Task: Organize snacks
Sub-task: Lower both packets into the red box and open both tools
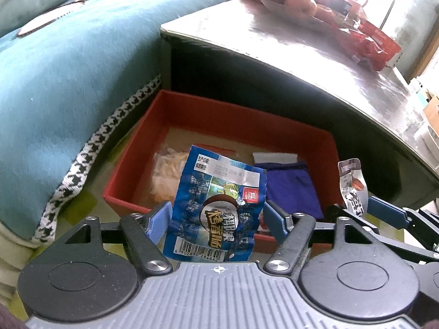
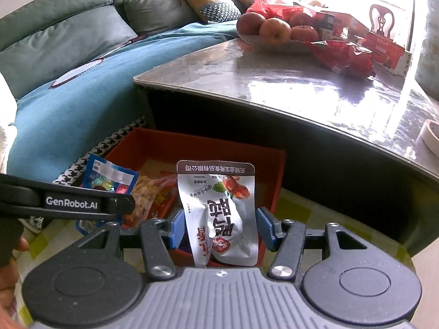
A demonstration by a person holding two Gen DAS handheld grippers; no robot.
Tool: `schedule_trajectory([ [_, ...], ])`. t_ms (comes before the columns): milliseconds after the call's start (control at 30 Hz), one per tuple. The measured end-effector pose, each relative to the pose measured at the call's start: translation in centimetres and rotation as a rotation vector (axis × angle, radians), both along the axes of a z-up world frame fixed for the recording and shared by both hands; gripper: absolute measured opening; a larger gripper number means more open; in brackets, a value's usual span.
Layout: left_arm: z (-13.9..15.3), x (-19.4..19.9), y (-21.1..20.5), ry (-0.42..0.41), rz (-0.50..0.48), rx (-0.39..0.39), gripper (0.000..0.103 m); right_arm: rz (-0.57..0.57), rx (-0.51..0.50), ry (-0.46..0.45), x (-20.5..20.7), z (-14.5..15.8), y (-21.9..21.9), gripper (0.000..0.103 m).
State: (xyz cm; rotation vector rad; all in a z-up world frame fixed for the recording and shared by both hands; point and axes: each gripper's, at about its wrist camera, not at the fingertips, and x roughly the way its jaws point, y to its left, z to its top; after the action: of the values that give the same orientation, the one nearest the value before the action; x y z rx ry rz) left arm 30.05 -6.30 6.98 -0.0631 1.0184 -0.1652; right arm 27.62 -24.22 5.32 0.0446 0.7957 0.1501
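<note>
My left gripper (image 1: 218, 216) is shut on a blue snack packet (image 1: 216, 205), held over the near edge of a red box (image 1: 189, 107) on the floor. My right gripper (image 2: 219, 229) is shut on a silver snack pouch (image 2: 222, 213), held over the same red box (image 2: 274, 175). The box holds a clear bag of yellow snacks (image 1: 167, 172) and a purple packet (image 1: 290, 186). The right gripper with its pouch (image 1: 352, 183) shows at the right of the left wrist view. The left gripper's arm (image 2: 68, 203) and blue packet (image 2: 109, 175) show in the right wrist view.
A glossy grey table (image 2: 274, 76) overhangs the box; it carries a plate of apples (image 2: 274, 30), red bags (image 2: 345, 54) and a red carton (image 2: 389, 49). A teal sofa (image 1: 68, 82) with a houndstooth trim stands at the left. The floor has a yellow-green pattern (image 2: 315, 213).
</note>
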Motion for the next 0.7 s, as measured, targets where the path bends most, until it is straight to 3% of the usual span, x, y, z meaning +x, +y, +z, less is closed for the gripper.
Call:
schedule_trajectory([
  [700, -1.0, 2.1, -0.3, 0.021, 0.025, 0.035, 0.078, 0.004, -0.010, 0.028, 2.6, -1.9, 0.5, 0.057],
])
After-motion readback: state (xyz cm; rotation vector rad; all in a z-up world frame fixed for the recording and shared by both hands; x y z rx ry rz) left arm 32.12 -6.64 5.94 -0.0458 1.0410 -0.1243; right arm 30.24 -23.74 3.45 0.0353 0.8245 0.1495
